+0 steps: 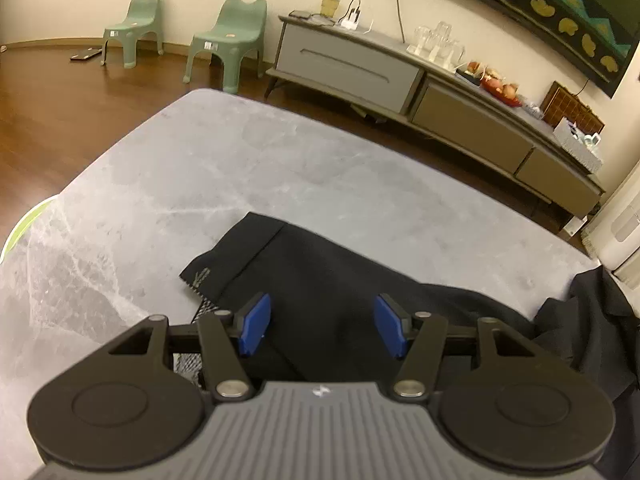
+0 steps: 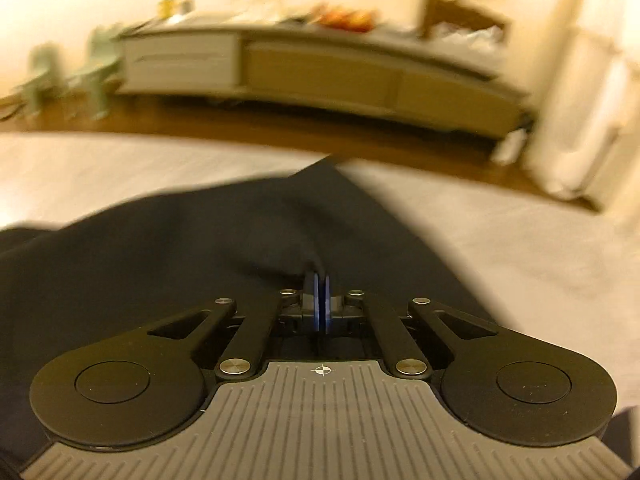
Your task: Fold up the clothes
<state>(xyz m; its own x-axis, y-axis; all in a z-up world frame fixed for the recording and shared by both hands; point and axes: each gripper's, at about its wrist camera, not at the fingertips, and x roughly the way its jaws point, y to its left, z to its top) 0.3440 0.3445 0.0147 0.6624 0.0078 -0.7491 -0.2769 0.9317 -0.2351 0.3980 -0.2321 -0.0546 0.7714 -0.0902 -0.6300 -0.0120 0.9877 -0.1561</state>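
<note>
A black garment [image 1: 320, 280] lies on the grey marble-patterned table [image 1: 180, 168], with a hemmed end toward the left showing a small logo. My left gripper [image 1: 322, 326] is open, its blue pads [image 1: 254, 324] spread just above the cloth, holding nothing. In the right wrist view, which is motion-blurred, my right gripper [image 2: 322, 300] is shut on a fold of the same black garment [image 2: 180, 240], and the cloth rises in a ridge ahead of the pads.
A long low grey cabinet [image 1: 400, 80] with glasses and fruit stands beyond the table. Two green plastic chairs [image 1: 228, 40] stand on the wooden floor at the back left. A white appliance [image 1: 620, 232] stands at the right. The table's far edge [image 2: 240, 144] is close ahead.
</note>
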